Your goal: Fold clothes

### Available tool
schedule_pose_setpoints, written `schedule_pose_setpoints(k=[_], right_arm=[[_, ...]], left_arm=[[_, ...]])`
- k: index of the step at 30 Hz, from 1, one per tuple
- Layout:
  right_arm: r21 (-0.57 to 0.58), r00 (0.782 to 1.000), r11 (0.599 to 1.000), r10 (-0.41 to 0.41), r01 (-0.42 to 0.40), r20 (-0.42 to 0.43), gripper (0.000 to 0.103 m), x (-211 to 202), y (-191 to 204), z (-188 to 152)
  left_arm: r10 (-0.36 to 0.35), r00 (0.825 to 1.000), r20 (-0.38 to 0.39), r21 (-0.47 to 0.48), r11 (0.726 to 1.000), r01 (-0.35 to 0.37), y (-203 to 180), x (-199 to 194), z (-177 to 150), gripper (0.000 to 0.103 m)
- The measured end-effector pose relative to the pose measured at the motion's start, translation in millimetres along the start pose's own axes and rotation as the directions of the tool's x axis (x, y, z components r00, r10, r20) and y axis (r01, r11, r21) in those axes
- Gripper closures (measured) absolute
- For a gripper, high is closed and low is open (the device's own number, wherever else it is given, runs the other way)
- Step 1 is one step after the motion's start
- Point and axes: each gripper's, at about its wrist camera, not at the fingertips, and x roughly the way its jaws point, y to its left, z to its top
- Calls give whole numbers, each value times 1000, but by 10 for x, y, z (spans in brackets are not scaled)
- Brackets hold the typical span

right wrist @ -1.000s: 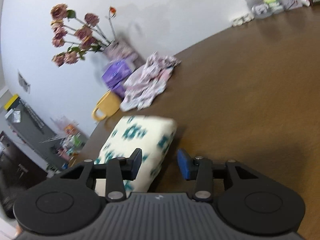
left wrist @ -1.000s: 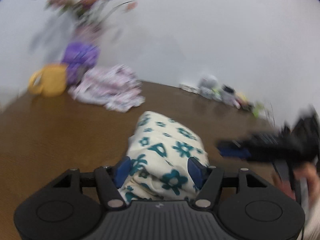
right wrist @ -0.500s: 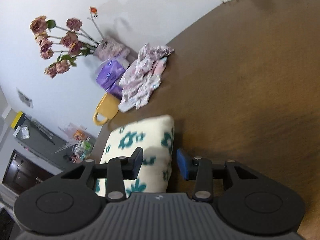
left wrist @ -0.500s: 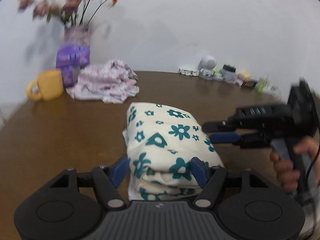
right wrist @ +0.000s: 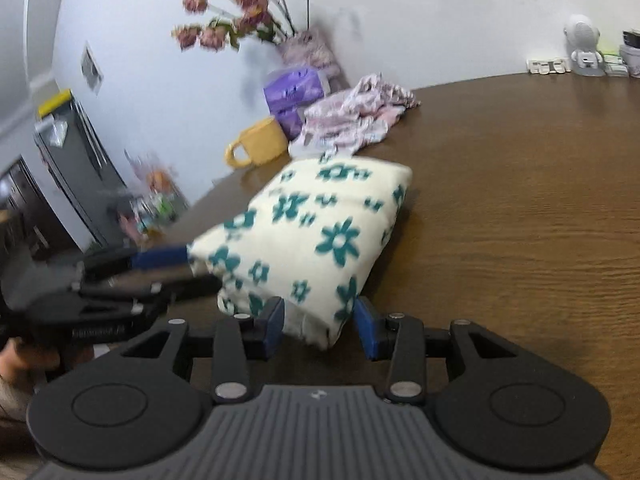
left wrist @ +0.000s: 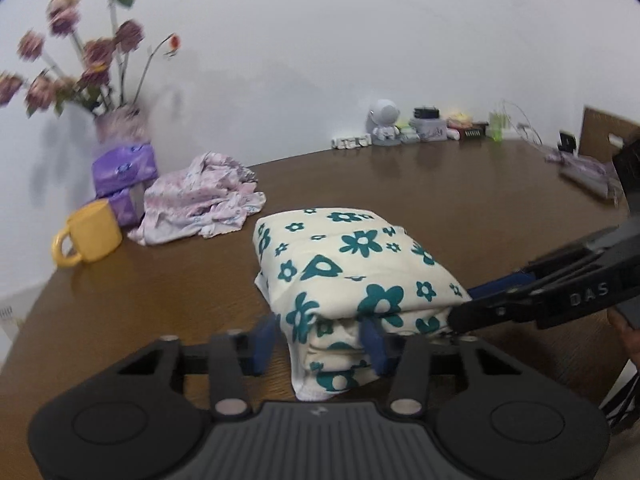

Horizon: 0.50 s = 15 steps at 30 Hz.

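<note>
Cream, teal-flowered garment (left wrist: 352,276) lies as a thick folded bundle on the brown desk (left wrist: 160,292), both grippers' fingers standing apart around its near end without pinching, while the pink garment (left wrist: 200,200) behind sits crumpled, unfolded.

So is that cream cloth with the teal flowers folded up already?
Folded. The floral cloth sits as a thick compact bundle on the table, stacked layers visible at its near edge. The pink garment behind lies crumpled.
</note>
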Motion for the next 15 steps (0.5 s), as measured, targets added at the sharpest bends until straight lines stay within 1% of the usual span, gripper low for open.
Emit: schedule_pose_setpoints(k=[2,3,4,5,7,9,12,15], right_arm=[[-58,999,998,-32,31,-7,64,-6,110,-68],[-59,999,997,-45,45,1,65,26,130,-70],[-58,998,997,-58,59,16,72,36,149,-72],[-57,997,996,-72,73,31,76,45,168,-75],[-52,995,994,-90,92,46,85,47,192,-102],[-39,992,993,-111,113,59,87,57,205,-126],[-50,986,987,-146,150,77,87,60,266,-161],[-90,979,979,-171,181,108,81,6,370,-206]], left_arm=[[13,1000,9,37,999,-14,-33,32,-14,84],[28,999,18,38,999,-28,-36,31,-35,87],[40,999,23,25,999,-41,-23,38,-59,94],[46,999,26,-2,999,-46,7,51,-81,96],[31,999,18,-92,995,-29,98,84,-141,96],[15,1000,12,-157,987,-13,150,113,-199,96],[23,999,24,-179,984,-19,161,92,-253,96],[14,999,38,-190,982,-7,174,36,-274,92]])
